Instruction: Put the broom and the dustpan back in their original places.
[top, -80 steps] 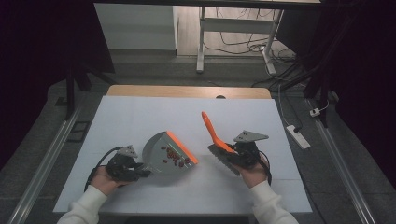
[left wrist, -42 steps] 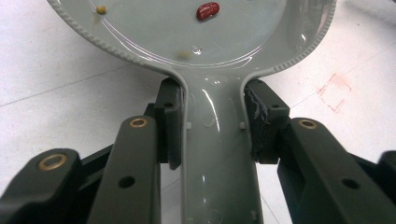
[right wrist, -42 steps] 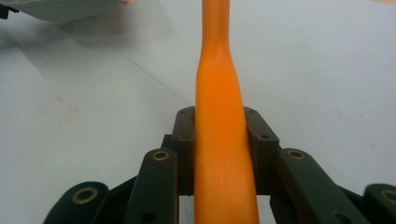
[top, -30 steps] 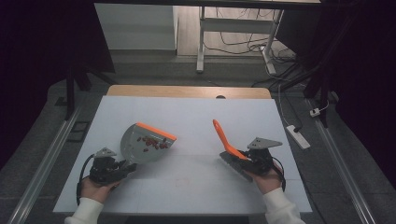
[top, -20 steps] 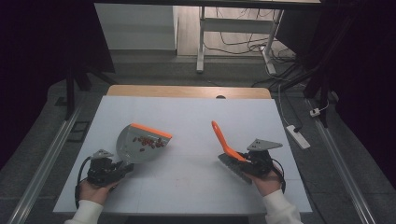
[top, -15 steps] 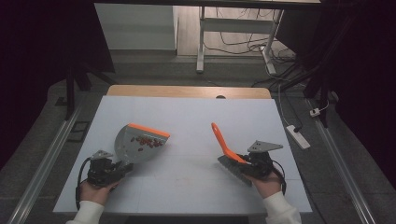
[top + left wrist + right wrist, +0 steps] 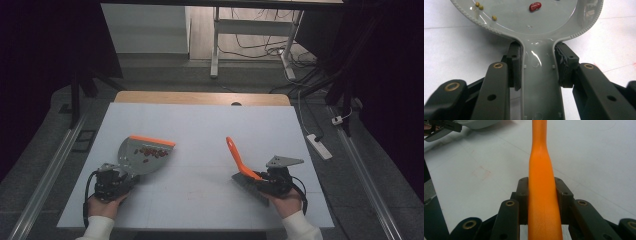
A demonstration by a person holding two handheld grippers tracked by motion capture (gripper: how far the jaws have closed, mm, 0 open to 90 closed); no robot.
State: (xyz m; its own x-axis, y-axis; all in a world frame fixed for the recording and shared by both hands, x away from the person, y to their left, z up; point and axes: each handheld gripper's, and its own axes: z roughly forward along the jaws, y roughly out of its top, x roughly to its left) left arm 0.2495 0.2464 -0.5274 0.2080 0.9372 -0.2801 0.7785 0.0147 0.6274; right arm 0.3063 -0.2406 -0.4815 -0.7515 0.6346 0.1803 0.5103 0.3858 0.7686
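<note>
White worktop [image 7: 200, 125], matt and mostly bare, with a wooden strip along the far edge and faint reddish marks near the middle. Around it a dark room: grey floor, metal rails at both sides, a pale table frame [image 7: 216, 40] behind, loose cables, and a white power strip [image 7: 318, 146] on the floor at the right. No brand, label or readable writing anywhere.

Left claw [image 7: 111, 181] at the near left, closed tight on the grey handle of the dustpan [image 7: 142, 156]; in the left gripper view both pads pressing on the handle's sides. Dustpan grey with an orange front lip, holding red beans [image 7: 150, 151] and a few small yellowish grains. Right claw [image 7: 260, 181] at the near right, clamped on the orange handle [image 7: 236, 155] of a brush, which rises slanted up and away toward the worktop's middle.

Compared with the earliest frame: then pan and brush close together near the centre; now well apart, the dustpan drawn back to the left, the brush to the right. Over the last half second almost no change.
</note>
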